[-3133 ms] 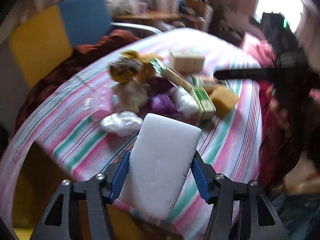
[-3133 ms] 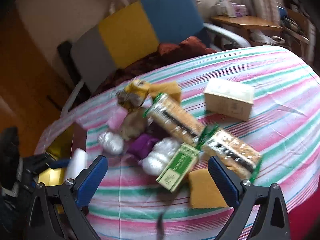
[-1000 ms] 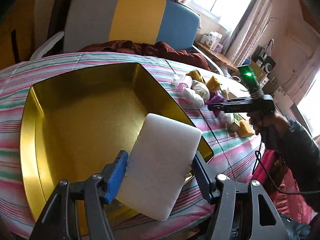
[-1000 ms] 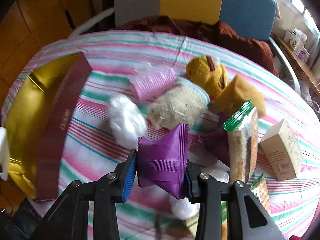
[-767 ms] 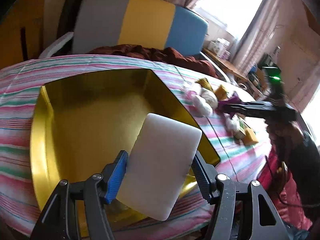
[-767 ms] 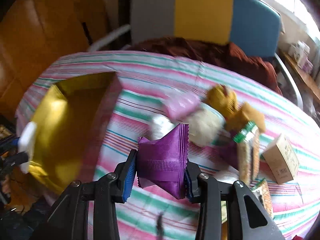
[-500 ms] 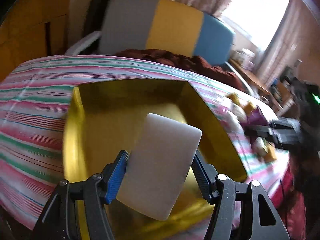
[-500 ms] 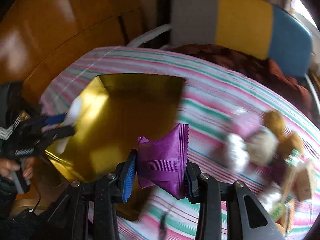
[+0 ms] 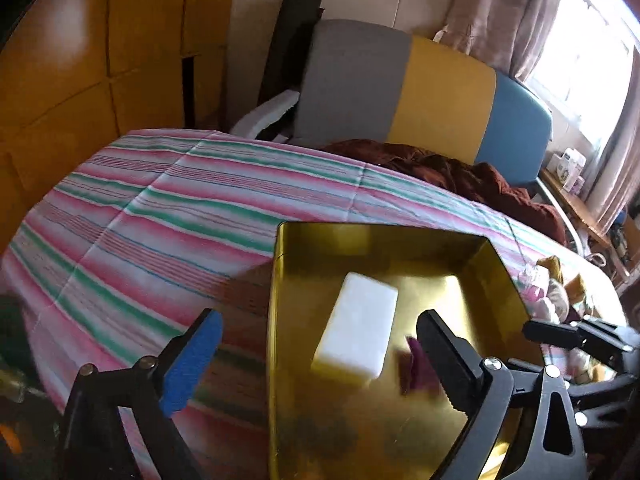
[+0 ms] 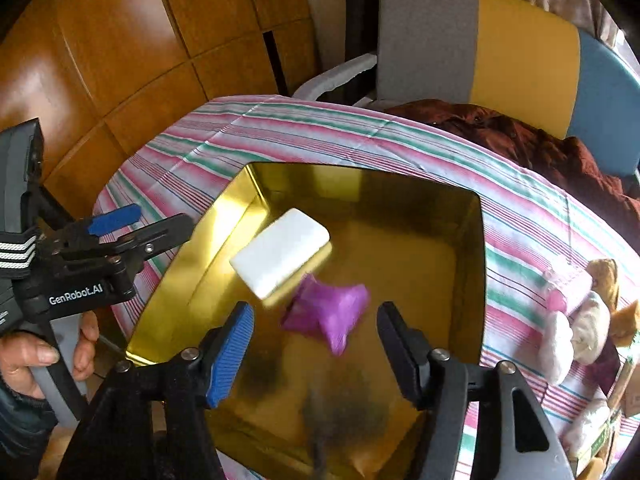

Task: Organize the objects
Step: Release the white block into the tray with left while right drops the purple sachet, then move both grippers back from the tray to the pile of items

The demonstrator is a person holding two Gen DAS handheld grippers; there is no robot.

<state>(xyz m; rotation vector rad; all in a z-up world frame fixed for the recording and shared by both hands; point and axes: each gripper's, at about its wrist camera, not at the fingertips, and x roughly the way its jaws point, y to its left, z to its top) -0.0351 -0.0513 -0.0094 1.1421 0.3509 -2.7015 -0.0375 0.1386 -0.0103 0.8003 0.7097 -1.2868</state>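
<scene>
- Desk [image 9: 168, 216]: covered by a cloth striped in pink, green and white; it carries the tray and a pile of loose goods.
- Chair [image 10: 500, 52]: stands behind the desk, its back in grey, yellow and blue panels; a dark red cloth [image 10: 532, 140] lies heaped on its seat.
- Gold tray [image 10: 474, 264]: shiny, deep-walled, open at the top, resting on the desk near its front edge; both pairs of tongs are over it.
- Left tongs [image 9: 316, 344]: jaws opening and spread wide, nothing pressed between the pads; the white block is beyond them, free of both fingers. A hand [image 10: 44, 354] grips the handle, seen in the right wrist view.
- Right tongs [image 10: 314, 328]: jaws opening, pads clear of the purple packet, which shows in the gap between them but untouched.
- White block [image 10: 280, 252]: rectangular with rounded corners, inside the gold tray towards its left wall, tilted; whether it has landed on the floor of the tray cannot be told.
- Purple packet [image 10: 328, 312]: crinkled sachet, blurred, inside the gold tray just beside the white block.
- Loose goods [image 10: 576, 316]: pink, white and tan wrapped items heaped on the desk, right of the tray and well apart from both tongs.
</scene>
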